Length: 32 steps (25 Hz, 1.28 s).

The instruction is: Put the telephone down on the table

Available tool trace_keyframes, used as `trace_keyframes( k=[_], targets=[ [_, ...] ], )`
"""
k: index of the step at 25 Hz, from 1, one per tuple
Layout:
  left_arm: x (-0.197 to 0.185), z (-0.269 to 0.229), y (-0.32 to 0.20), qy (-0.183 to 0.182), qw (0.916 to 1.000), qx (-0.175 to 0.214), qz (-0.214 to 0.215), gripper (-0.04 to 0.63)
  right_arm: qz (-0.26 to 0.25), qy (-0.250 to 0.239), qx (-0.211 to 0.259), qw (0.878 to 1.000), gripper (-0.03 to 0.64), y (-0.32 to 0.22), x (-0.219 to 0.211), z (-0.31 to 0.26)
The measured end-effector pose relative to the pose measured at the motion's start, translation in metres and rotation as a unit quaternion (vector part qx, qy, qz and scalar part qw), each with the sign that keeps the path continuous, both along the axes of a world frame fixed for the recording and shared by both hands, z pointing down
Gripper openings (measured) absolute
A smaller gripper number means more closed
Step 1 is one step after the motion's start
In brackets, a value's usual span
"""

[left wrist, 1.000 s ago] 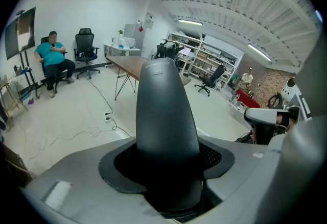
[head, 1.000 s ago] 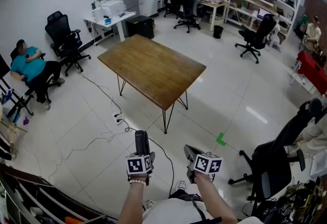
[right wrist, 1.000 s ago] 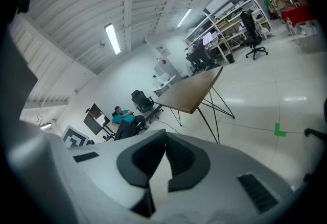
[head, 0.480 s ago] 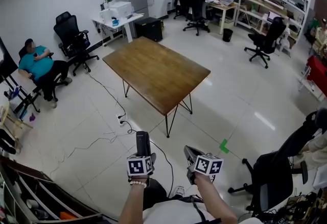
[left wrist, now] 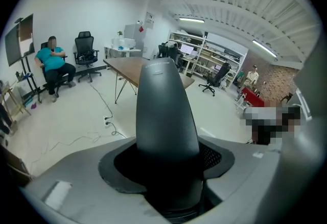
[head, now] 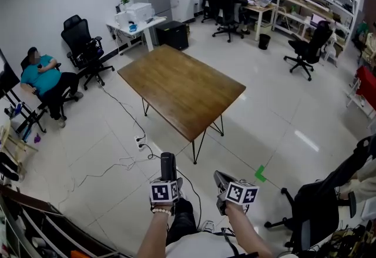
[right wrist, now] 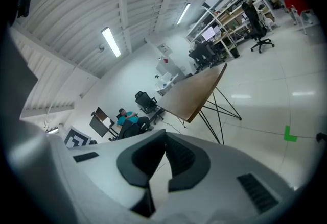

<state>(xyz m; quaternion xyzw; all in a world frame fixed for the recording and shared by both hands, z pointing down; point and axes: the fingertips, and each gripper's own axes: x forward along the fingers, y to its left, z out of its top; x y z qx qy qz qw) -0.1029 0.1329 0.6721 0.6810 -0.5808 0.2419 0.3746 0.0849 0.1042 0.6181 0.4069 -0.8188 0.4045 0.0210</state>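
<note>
The left gripper (head: 166,181) is closed on the telephone (head: 168,163), a dark handset which stands up between its jaws and is pinched at its lower part; in the left gripper view the rounded upper end rises in front of the camera. The telephone is not on the table; it is in the air above the white floor (head: 276,110), in front of the person's body. The right gripper (right wrist: 163,139) is just beside it, and its two jaws are pressed together at the tips with nothing between them. The wooden table (head: 182,89) stands well apart from both grippers, further into the room. Cables (head: 117,163) lie on the floor between the table and the grippers.
</note>
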Motion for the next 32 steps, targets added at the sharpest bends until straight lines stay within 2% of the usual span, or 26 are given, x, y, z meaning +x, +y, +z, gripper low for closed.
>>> trace_keyframes(
  k=[13,20,32],
  targets=[
    [-0.015,0.004,-0.121,0.022,0.9992,-0.008,0.032,0.298,0.019,0.015,-0.013,1.000,0.003,-0.108,-0.026,0.003],
    [-0.047,-0.007,-0.189,0.024,0.9986,-0.003,0.046,0.297,0.019,0.025,-0.015,0.999,0.003,-0.169,-0.068,-0.004],
    [-0.076,-0.003,-0.263,0.034,0.9953,-0.012,0.090,0.298,0.063,0.045,-0.026,0.997,0.003,-0.231,-0.095,-0.001]
  ],
)
